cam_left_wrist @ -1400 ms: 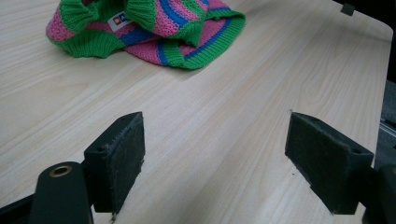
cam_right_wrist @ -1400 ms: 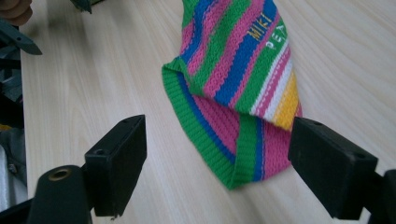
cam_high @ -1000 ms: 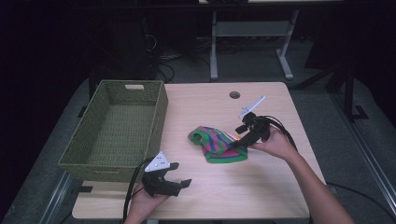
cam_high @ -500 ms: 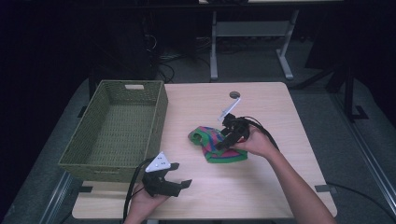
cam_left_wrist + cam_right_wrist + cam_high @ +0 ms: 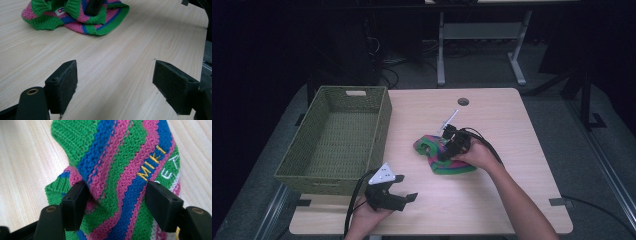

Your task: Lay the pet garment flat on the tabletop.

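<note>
Dark room, table [image 5: 512, 200] | right gripper [image 5: 451, 146] jaws straddling striped knit [image 5: 120, 170], grip unclear | left gripper [image 5: 404, 189] jaws apart

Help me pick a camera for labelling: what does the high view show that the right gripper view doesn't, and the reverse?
High view alone: the green wicker basket, the left gripper open near the table's front edge, and both forearms. Right gripper view alone: yellow stitched lettering on the knit, with a fold of it between the jaws, not yet pinched. Both: the striped knit garment and the wooden table.
</note>
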`<act>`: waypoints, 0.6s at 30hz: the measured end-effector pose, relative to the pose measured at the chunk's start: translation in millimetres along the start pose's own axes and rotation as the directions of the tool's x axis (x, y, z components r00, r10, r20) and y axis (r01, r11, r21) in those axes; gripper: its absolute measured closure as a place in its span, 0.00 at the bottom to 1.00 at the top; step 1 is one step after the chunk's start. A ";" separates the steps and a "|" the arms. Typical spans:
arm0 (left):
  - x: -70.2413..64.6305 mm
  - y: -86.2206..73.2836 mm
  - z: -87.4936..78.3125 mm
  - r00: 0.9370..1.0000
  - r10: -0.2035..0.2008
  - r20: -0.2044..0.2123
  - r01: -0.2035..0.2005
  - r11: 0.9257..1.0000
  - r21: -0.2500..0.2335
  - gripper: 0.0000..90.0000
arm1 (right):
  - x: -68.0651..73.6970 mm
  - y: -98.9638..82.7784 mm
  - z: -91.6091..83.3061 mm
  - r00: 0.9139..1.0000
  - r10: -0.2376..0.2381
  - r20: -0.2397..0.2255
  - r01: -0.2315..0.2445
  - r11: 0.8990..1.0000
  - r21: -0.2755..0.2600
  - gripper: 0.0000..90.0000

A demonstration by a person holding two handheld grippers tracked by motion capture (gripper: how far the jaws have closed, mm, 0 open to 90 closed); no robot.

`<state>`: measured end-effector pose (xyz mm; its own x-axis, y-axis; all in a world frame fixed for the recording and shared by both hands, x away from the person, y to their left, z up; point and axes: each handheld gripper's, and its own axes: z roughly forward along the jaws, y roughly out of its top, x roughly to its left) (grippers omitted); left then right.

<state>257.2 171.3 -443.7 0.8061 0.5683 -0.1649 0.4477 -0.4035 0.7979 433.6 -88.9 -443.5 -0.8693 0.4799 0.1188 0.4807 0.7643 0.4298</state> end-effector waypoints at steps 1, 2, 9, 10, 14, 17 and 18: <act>-0.4 0.0 0.4 1.000 0.000 0.001 0.000 1.000 0.001 0.22 | 1.5 -0.4 0.4 1.000 -0.008 0.016 0.008 1.000 0.002 0.43; -0.7 0.1 0.7 1.000 0.003 0.000 -0.003 1.000 0.004 0.22 | 3.1 -0.6 0.6 0.999 -0.013 0.033 0.013 1.000 0.004 0.45; -1.0 0.4 0.0 1.000 -0.001 -0.005 0.001 1.000 -0.002 0.22 | 10.0 -0.1 1.5 0.996 0.037 0.078 -0.038 0.999 0.012 0.59; -0.7 0.5 0.0 1.000 -0.002 -0.004 0.002 1.000 -0.001 0.22 | 10.7 0.1 1.3 0.996 0.040 0.077 -0.041 0.999 0.014 0.61; -1.2 0.5 1.3 1.000 -0.003 -0.002 0.003 1.000 0.000 0.22 | 12.7 1.1 1.4 0.997 0.051 0.066 -0.052 0.998 0.016 0.74; -2.5 0.5 2.9 1.000 0.001 0.000 -0.001 1.000 0.008 0.22 | 10.8 0.1 1.1 0.997 0.067 0.043 -0.067 0.998 0.008 0.79; -2.6 0.7 3.1 1.000 0.004 0.000 -0.004 1.000 0.010 0.22 | 9.5 -0.7 1.0 0.996 0.080 0.036 -0.080 0.997 -0.001 0.80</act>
<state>256.6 167.4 -444.5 0.8079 0.5667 -0.1616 0.4482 -0.4128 0.7929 425.1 -84.5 -443.6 -0.8236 0.5542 0.1205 0.5482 0.7235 0.4196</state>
